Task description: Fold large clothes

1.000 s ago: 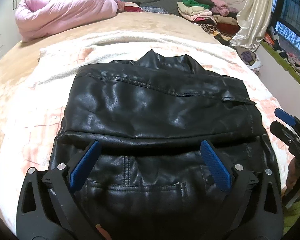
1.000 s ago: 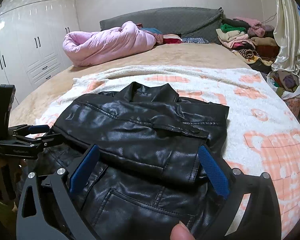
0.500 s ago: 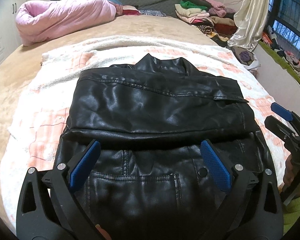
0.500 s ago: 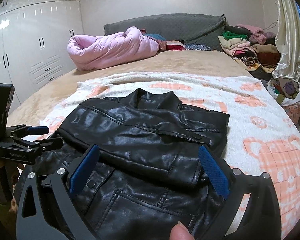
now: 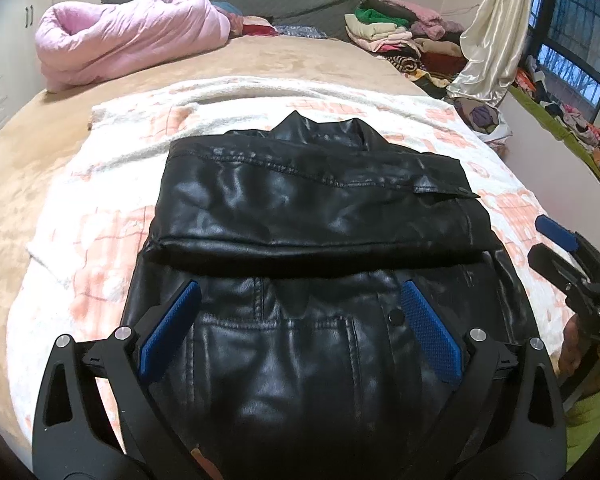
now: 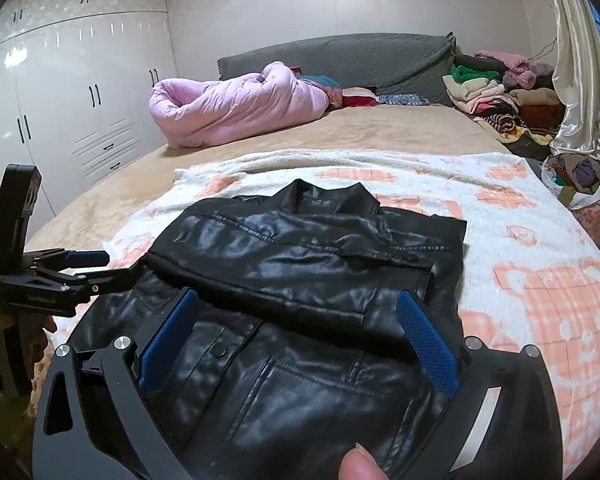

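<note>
Gaping jaws, both grippers (image 5: 300,326) (image 6: 300,328), above jacket (image 5: 312,208).

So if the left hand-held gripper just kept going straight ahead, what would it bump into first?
Probably the black leather jacket: the open left hand-held gripper points at the sleeve folded across it, though depth is hard to judge.

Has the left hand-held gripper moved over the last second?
Yes. The left hand-held gripper has pulled back toward the jacket's hem: the black leather jacket and pink quilt sit lower and smaller.

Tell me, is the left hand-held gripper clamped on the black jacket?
No, the left hand-held gripper hangs wide open above the black jacket, gripping nothing.
</note>
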Demonstrator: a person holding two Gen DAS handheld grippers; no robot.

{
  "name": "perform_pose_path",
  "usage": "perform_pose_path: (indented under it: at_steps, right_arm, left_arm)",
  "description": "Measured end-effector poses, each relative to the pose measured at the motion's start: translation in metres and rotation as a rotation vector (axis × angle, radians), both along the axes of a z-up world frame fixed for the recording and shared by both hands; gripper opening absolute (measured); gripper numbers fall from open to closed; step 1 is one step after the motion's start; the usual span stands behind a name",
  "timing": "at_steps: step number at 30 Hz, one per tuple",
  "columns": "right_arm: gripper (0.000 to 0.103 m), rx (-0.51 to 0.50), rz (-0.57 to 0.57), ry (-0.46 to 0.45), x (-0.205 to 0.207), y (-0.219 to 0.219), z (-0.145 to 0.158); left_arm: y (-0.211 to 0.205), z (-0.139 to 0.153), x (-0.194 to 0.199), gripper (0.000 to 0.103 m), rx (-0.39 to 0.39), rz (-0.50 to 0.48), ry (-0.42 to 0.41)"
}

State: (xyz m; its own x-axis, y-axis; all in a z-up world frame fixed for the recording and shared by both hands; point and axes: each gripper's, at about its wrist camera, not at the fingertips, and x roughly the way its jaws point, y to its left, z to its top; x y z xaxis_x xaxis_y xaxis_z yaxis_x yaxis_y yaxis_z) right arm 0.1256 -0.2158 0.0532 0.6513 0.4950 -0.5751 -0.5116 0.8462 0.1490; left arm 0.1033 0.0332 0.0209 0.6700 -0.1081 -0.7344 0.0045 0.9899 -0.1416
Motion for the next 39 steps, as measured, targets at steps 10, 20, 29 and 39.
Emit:
perform_pose_path:
  at_steps: [10, 20, 29, 39]
  right_arm:
    - [0.099, 0.007, -0.019, 0.009, -0.015, -0.002, -0.001]
    - [0.099, 0.004, -0.016, 0.063, -0.033, -0.010, -0.008]
    - [0.099, -0.020, -0.005, 0.119, -0.052, -0.018, -0.016]
    - [0.099, -0.037, -0.026, 0.184, -0.068, -0.033, -0.026]
  left_arm:
    - [0.010, -0.009, -0.023, 0.093, -0.023, 0.011, 0.016]
    - [0.023, -0.015, -0.041, 0.093, -0.022, 0.025, 0.026]
    - [0.045, -0.022, -0.059, 0.093, -0.013, 0.061, 0.043]
    - [0.072, -0.036, -0.083, 0.093, -0.010, 0.113, 0.081]
